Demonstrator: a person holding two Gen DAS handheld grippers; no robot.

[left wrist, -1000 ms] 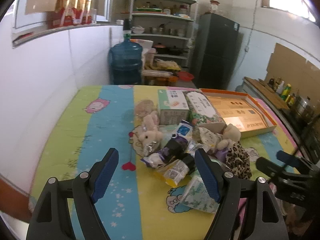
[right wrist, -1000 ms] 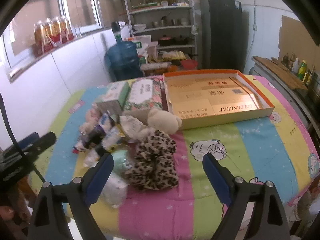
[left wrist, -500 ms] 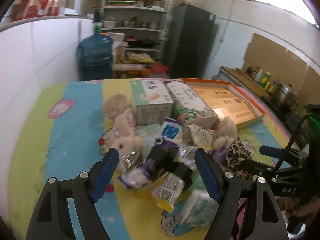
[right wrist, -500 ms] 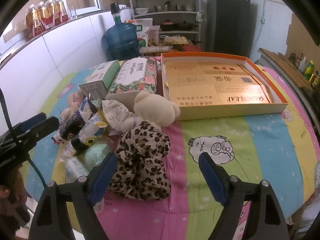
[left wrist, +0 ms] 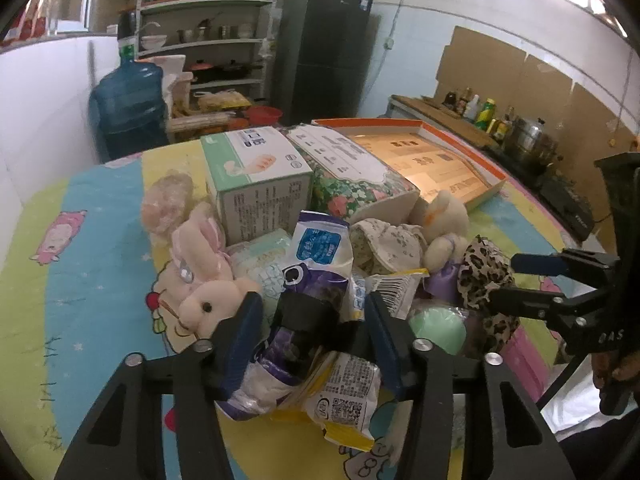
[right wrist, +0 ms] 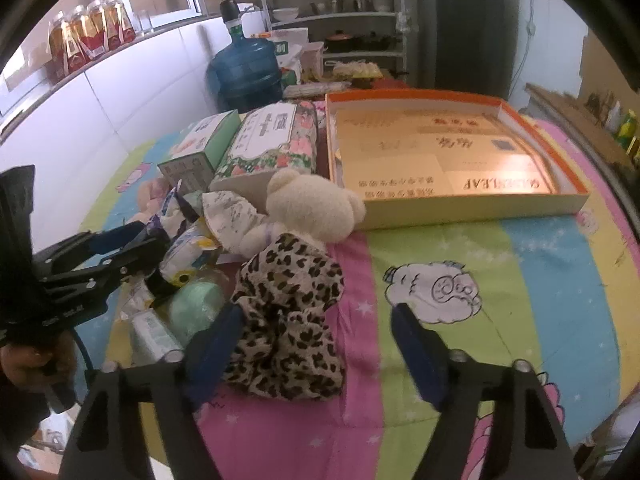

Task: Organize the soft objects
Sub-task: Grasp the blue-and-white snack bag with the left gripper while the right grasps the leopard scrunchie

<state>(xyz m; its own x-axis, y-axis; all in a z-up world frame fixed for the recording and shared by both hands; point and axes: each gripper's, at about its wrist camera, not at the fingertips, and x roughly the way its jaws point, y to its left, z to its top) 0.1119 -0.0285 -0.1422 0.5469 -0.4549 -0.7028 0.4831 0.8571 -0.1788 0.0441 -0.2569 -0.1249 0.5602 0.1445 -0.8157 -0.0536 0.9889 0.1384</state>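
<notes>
Left gripper (left wrist: pixel 314 326) advanced since earlier frame, jaws spread, now straddling purple packet (left wrist: pixel 304 300) in pile near table's left front edge; packet's lower end hidden. Right gripper (right wrist: pixel 318 344) spread, left finger touching leopard cloth (right wrist: pixel 290 320); bear (right wrist: pixel 312 208) partly covered behind it, beside orange tray (right wrist: pixel 472 210)

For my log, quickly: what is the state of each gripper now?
Left gripper: open, fingers around the purple packet, not clamped.
Right gripper: open, empty, beside the leopard-print cloth.
</notes>
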